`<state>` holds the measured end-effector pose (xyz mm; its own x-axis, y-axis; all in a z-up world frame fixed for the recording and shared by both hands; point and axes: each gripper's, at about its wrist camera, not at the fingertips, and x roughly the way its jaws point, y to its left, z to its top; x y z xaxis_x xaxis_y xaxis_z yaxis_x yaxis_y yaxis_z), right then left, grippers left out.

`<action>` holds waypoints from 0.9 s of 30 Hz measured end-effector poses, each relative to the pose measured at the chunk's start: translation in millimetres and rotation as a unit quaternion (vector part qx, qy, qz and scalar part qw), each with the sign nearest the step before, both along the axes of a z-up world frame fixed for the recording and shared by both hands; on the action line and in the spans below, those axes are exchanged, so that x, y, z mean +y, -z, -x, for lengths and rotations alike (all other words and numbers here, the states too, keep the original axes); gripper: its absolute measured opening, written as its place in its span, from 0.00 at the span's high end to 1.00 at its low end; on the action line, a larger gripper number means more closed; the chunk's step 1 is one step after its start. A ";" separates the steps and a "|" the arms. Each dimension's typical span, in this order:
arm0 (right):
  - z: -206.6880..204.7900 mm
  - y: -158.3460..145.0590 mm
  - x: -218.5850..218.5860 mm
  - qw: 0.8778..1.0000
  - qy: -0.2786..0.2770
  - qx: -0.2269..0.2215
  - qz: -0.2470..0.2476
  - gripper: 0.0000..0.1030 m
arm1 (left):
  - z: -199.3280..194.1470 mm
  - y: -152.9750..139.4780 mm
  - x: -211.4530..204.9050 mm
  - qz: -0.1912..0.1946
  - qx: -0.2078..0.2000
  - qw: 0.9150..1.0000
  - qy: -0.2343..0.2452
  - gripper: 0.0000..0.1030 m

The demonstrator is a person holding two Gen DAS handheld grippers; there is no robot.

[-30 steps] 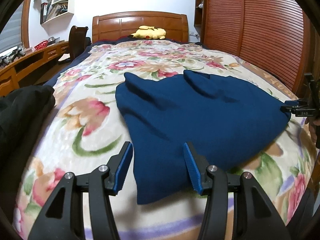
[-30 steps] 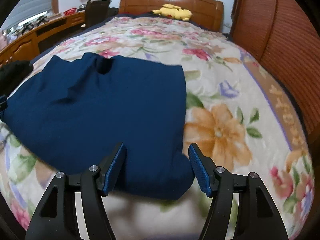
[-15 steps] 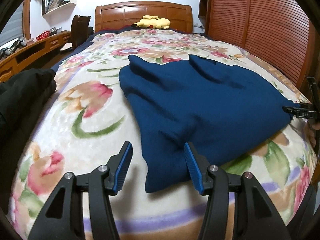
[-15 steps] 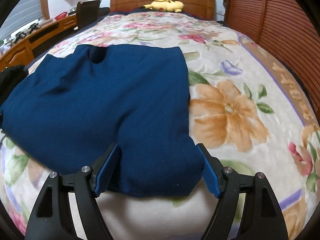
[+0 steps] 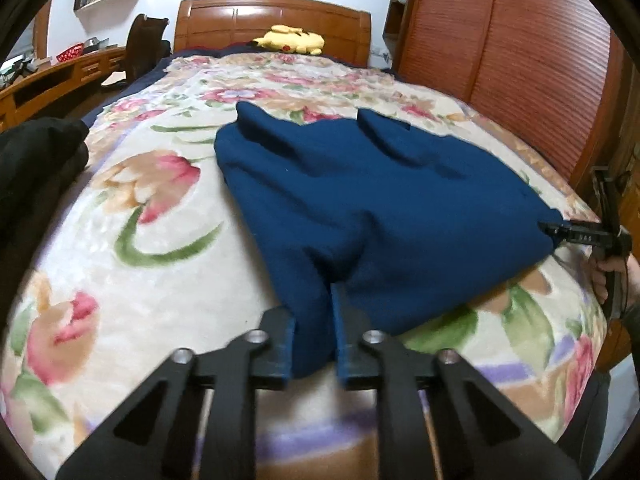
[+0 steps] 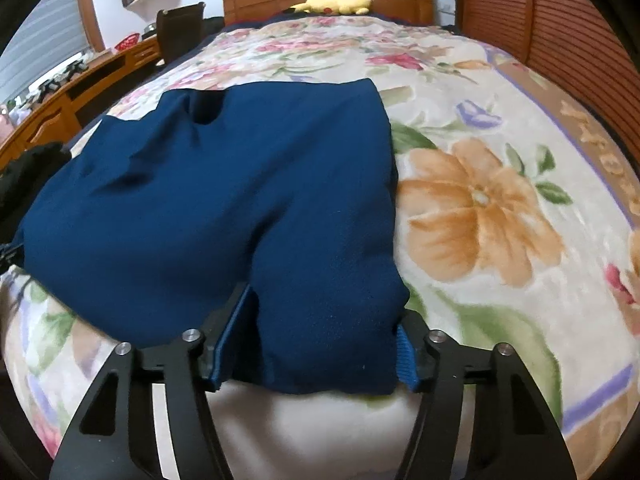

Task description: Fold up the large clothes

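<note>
garment: dark blue garment [image 5: 380, 200] is laid part-folded at bed [image 5: 132, 200] foot edge | left gripper [image 5: 314, 344] is clamped on near-left corner | right gripper [image 6: 308, 344] is wide around near-right corner, not closed | left: next fold

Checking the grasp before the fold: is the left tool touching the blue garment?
Touching. The left wrist view shows the left tool with both fingers pinched onto the near corner of the blue garment, cloth bunched between them.

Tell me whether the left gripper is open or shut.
Shut on the blue garment: the left gripper has its fingers pinched close on a bunched near corner, cloth squeezed between them.
</note>
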<state>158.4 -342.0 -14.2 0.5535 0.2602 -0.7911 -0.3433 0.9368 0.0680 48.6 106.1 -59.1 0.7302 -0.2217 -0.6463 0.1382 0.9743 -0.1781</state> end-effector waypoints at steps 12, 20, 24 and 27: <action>37.0 -41.5 4.2 0.997 -0.030 -0.073 0.026 0.80 | 38.7 -16.4 1.4 -0.016 -0.043 0.999 -0.006 0.99; 87.2 -70.5 2.6 0.994 -0.060 -0.091 0.024 0.81 | 73.8 -22.7 8.3 0.002 -0.060 0.998 0.000 0.99; 92.8 -56.4 4.3 0.995 -0.054 -0.075 0.035 0.79 | 75.6 -17.5 3.4 -0.010 -0.053 0.999 -0.001 0.98; 89.1 -45.6 0.9 0.997 -0.038 -0.061 0.026 0.77 | 75.8 -17.2 5.3 -0.010 -0.055 0.998 -0.007 0.96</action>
